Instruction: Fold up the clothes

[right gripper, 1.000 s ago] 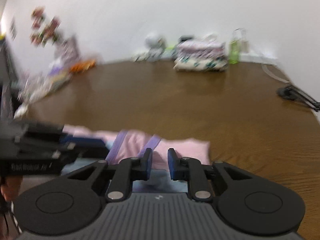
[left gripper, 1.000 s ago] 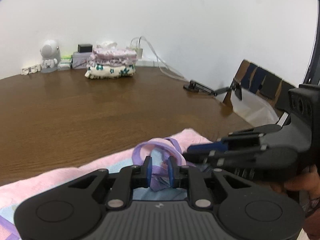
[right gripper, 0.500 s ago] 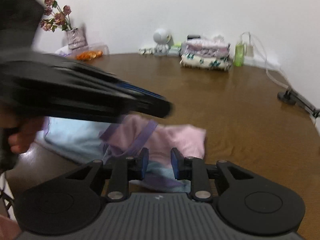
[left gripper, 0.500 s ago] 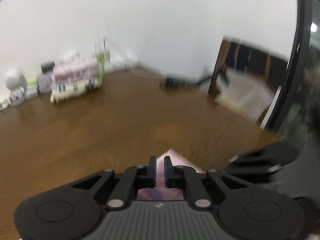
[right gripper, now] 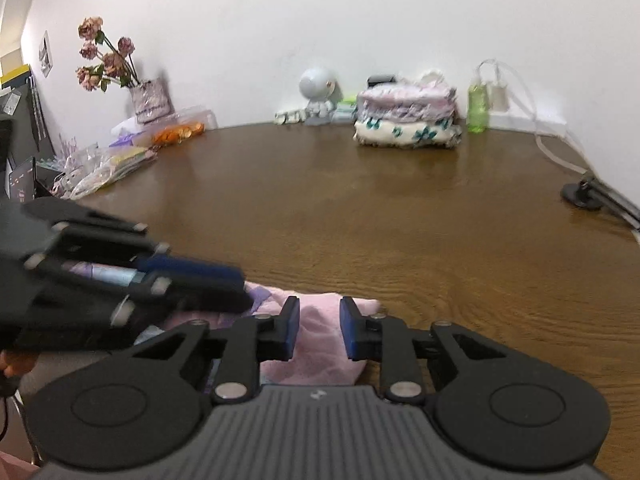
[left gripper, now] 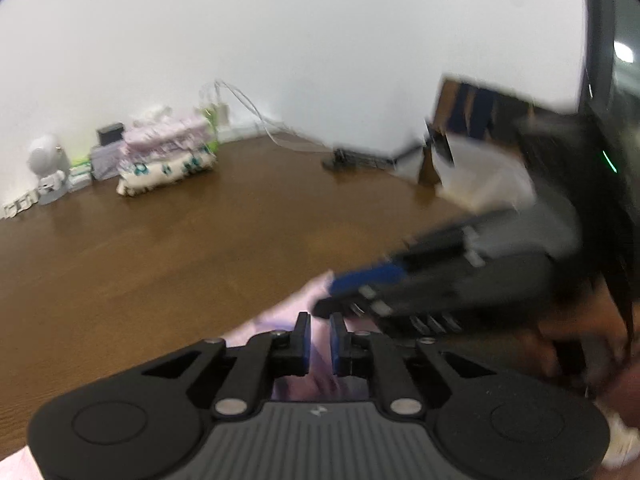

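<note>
Left gripper [left gripper: 320,330] jaws narrow, whether pinching the pink garment [right gripper: 320,344] lying between them unclear, probably to pin the fold; right gripper [right gripper: 319,328] jaws open above it.

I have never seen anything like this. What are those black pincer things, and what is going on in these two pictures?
They are hand-held grippers, one in each of a person's hands; no robot arm. Each picture comes from a camera on one gripper, looking along its fingers. The left gripper has a narrow gap over pink cloth; whether it pinches it is unclear. The right gripper is open above the same pink garment. It lies on a brown wooden table. By the wall sits a stack of folded clothes.
</note>
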`<state>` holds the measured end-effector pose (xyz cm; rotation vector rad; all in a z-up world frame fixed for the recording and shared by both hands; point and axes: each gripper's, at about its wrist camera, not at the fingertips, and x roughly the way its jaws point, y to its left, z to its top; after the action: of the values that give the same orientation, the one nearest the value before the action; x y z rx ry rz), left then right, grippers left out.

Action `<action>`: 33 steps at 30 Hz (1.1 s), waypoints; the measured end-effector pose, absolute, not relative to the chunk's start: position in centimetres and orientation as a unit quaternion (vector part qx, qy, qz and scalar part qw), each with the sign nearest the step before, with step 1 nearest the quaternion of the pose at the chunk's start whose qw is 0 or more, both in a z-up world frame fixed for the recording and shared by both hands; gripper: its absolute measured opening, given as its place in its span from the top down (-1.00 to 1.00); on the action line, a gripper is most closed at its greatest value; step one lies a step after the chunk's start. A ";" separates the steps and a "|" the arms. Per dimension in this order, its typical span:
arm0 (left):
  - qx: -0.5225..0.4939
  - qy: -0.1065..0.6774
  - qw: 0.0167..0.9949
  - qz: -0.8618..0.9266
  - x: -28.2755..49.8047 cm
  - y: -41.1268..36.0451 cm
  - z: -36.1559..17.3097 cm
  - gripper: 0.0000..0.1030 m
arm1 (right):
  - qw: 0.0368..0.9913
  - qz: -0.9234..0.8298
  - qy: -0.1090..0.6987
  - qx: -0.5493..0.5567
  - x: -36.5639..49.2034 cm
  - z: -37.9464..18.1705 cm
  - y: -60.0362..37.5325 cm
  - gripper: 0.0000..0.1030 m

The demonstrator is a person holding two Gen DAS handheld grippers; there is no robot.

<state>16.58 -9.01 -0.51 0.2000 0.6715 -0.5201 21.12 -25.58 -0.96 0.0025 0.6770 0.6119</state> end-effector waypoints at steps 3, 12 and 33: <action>0.114 0.340 0.902 -0.240 16.1 -9.4 -2.4 0.87 | 0.895 0.293 0.337 0.007 21.8 -1.8 -25.4 0.62; 0.054 0.282 0.932 -0.220 13.1 -7.2 0.5 0.18 | 0.907 0.288 0.302 0.054 19.6 0.4 -27.4 0.35; -0.099 0.280 0.949 -0.106 6.9 -2.4 1.1 -1.00 | 0.908 0.237 0.333 0.094 14.5 1.0 -28.5 -0.99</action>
<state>6.88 -2.38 1.09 -0.2017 0.5689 -0.2154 14.50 -28.50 0.98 0.1934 0.6861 0.4882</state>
